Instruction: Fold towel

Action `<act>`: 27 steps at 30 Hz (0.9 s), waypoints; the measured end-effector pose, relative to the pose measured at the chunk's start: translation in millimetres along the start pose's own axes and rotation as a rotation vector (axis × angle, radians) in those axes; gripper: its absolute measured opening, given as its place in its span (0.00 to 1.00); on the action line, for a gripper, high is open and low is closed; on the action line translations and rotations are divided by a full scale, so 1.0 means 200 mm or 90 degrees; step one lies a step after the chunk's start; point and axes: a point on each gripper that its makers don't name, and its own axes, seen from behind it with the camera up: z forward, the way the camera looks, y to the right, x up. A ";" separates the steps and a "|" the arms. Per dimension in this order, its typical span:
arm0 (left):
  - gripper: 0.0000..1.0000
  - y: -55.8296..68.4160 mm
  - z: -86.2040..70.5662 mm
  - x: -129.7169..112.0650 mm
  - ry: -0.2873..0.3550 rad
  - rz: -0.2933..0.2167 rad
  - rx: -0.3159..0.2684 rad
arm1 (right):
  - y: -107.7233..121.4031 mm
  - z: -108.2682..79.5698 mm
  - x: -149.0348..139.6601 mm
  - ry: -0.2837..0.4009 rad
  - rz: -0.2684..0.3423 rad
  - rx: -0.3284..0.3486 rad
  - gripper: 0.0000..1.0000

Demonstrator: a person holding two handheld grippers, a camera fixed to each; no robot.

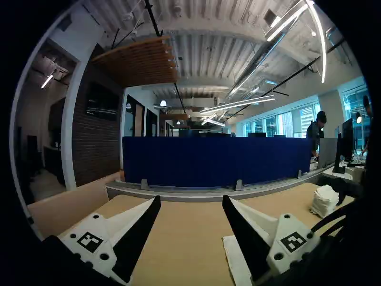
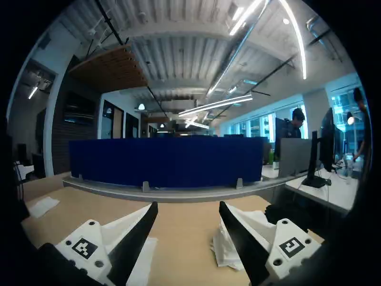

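My left gripper [image 1: 190, 201] hangs open over a light wooden table [image 1: 190, 238], nothing between its fingers. A flat white towel [image 1: 233, 261] lies on the table just beside its right finger, partly hidden by it. A stack of folded white towels [image 1: 325, 200] sits farther right. My right gripper [image 2: 188, 206] is also open and empty above the same table [image 2: 185, 238]. The folded white stack [image 2: 220, 247] lies behind its right finger, and a flat white towel edge [image 2: 145, 260] shows by its left finger.
A blue partition [image 1: 214, 162] on a grey rail closes off the table's far edge. A small white cloth [image 2: 43, 206] lies far left. A dark object [image 2: 285, 212] rests by the stack. Desks with monitors [image 2: 326, 143] and a person [image 2: 290, 128] stand to the right.
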 end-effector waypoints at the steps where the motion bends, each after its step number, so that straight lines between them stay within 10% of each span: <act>1: 0.96 0.00 0.00 0.03 -0.002 0.001 -0.001 | 0.00 0.00 0.03 0.000 -0.001 0.000 1.00; 11: 0.96 0.12 0.01 0.10 -0.071 0.015 -0.043 | -0.02 0.04 0.15 -0.040 -0.021 0.042 1.00; 27: 0.96 0.52 -0.08 -0.16 -0.241 0.081 -0.287 | -0.39 -0.06 -0.06 -0.228 -0.093 0.297 1.00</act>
